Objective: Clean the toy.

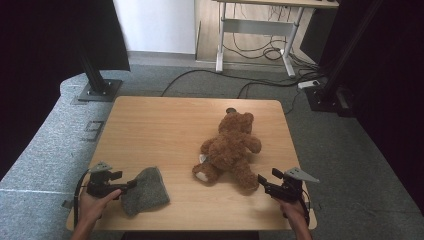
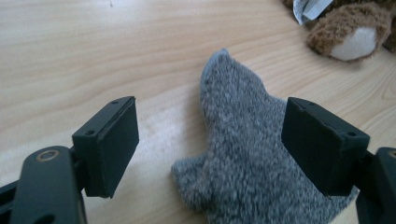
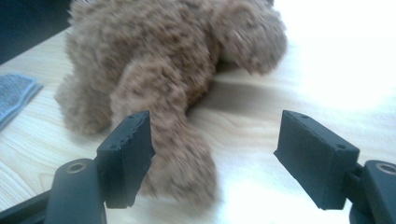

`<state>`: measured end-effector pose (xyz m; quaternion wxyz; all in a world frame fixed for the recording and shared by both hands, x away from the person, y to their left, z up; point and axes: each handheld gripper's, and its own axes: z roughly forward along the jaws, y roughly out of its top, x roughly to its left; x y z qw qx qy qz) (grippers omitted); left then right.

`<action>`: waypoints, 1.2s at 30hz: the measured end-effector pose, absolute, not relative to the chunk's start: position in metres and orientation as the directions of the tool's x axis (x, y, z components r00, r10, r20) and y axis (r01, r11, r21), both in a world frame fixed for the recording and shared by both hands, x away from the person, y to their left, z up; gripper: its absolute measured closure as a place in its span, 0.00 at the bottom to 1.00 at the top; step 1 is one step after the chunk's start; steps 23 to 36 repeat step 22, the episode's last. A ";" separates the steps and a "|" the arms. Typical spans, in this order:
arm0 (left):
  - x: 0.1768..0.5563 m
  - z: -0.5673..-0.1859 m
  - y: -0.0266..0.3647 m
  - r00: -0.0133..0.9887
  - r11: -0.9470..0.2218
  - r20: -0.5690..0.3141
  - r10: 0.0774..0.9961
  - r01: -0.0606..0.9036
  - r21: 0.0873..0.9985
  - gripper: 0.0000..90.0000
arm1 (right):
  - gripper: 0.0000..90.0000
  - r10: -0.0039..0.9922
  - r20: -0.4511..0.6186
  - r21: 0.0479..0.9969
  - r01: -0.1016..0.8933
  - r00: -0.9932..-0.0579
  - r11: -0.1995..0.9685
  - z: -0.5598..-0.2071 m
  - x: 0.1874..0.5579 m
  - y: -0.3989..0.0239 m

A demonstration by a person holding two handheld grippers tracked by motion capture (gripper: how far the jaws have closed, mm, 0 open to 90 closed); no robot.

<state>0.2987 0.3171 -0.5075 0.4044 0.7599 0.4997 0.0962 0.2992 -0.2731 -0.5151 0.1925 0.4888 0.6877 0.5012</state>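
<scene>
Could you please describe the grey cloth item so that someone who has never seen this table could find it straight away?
On the wooden table, look at the near left part, just ahead of the left gripper. The grey fuzzy cloth lies flat there, apart from the brown teddy bear, the only other soft thing, which is plump and furry.

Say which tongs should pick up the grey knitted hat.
Left. The left tongs stand open right at the grey knitted hat, its fabric between the jaws. The right tongs face the teddy bear's leg.
</scene>
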 end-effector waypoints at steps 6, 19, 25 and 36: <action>0.294 -0.511 0.320 0.489 -0.197 -0.240 0.839 0.683 0.703 0.21 | 0.31 0.863 0.232 0.853 0.520 -0.448 0.041 -0.532 0.298 -0.276; 0.292 -0.513 0.328 0.470 -0.171 -0.246 0.847 0.682 0.711 0.23 | 0.31 0.864 0.204 0.856 0.512 -0.461 0.071 -0.534 0.300 -0.268; 0.292 -0.513 0.328 0.470 -0.170 -0.246 0.848 0.681 0.712 0.23 | 0.30 0.867 0.210 0.856 0.514 -0.452 0.061 -0.534 0.300 -0.270; 0.292 -0.513 0.328 0.470 -0.170 -0.246 0.848 0.681 0.712 0.23 | 0.30 0.867 0.210 0.856 0.514 -0.452 0.061 -0.534 0.300 -0.270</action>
